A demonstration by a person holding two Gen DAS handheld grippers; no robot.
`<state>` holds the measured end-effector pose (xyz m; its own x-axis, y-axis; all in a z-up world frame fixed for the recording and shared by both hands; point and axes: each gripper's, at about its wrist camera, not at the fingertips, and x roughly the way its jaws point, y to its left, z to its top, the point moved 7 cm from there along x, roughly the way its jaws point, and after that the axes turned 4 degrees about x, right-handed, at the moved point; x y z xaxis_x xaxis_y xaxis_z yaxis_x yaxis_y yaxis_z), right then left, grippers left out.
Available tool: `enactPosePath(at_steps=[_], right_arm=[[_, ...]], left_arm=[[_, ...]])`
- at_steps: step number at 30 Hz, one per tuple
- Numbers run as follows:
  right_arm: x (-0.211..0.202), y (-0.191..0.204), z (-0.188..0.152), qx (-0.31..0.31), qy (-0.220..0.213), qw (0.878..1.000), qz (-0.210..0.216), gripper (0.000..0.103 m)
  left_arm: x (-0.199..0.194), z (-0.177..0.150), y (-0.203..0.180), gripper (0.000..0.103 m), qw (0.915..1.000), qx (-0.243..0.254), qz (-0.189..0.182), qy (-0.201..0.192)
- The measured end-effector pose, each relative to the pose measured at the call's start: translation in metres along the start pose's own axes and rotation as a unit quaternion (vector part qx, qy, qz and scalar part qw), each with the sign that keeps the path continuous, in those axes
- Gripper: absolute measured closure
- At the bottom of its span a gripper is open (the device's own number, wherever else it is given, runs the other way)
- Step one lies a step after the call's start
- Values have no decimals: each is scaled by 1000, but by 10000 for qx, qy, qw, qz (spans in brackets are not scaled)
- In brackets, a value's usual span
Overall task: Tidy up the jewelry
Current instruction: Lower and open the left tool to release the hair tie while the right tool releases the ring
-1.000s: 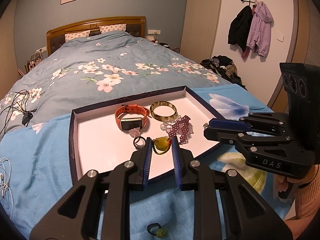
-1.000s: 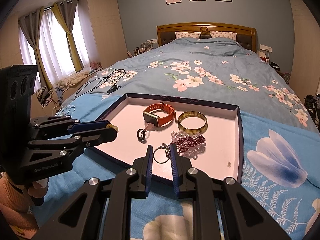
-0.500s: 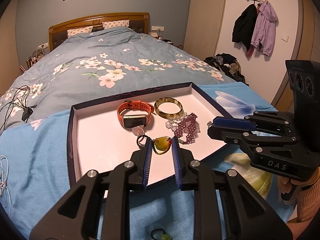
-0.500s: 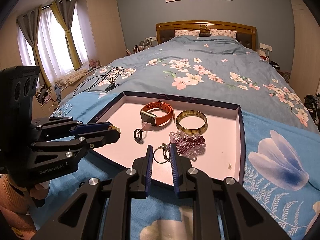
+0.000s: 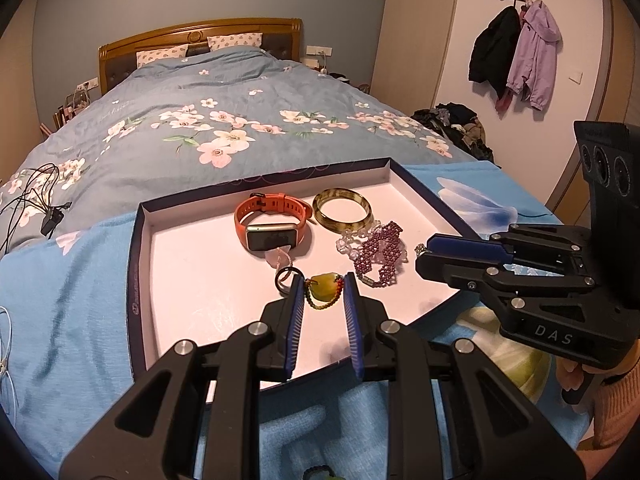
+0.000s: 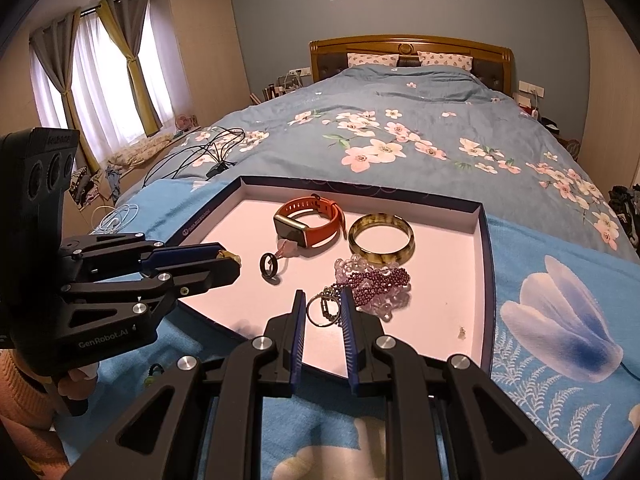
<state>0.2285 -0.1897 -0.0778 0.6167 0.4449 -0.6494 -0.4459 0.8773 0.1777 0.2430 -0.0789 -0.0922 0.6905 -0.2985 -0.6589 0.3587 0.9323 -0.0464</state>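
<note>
A shallow box tray (image 5: pixel 138 276) with a pale pink floor lies on the bed; it also shows in the right wrist view (image 6: pixel 482 240). In it lie an orange smartwatch (image 5: pixel 270 220), a brown-green bangle (image 5: pixel 342 210), purple and clear bead bracelets (image 5: pixel 378 250) and a black ring (image 5: pixel 285 276). My left gripper (image 5: pixel 322 292) is shut on a yellow-green stone bracelet (image 5: pixel 325 286) above the tray's near part. My right gripper (image 6: pixel 322 308) is shut on a silver ring with a chain (image 6: pixel 322 310) over the tray's near edge.
A small green-stone piece (image 6: pixel 152 376) lies on the blue cloth in front of the tray, under my left gripper. Black cables (image 6: pixel 208 152) and white earphones (image 6: pixel 116 216) lie to the left on the bed. Coats (image 5: pixel 516 48) hang on the right wall.
Both grippers have moved slightly forward over the tray, each still holding its piece. The jewelry in the tray has not moved.
</note>
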Motion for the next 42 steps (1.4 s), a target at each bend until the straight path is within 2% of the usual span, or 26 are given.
enactPosePath(at_steps=[42], right_arm=[[19, -7, -5, 67, 257, 9996, -14, 87]], left_arm=[[26, -5, 12, 83, 9995, -175, 125, 243]])
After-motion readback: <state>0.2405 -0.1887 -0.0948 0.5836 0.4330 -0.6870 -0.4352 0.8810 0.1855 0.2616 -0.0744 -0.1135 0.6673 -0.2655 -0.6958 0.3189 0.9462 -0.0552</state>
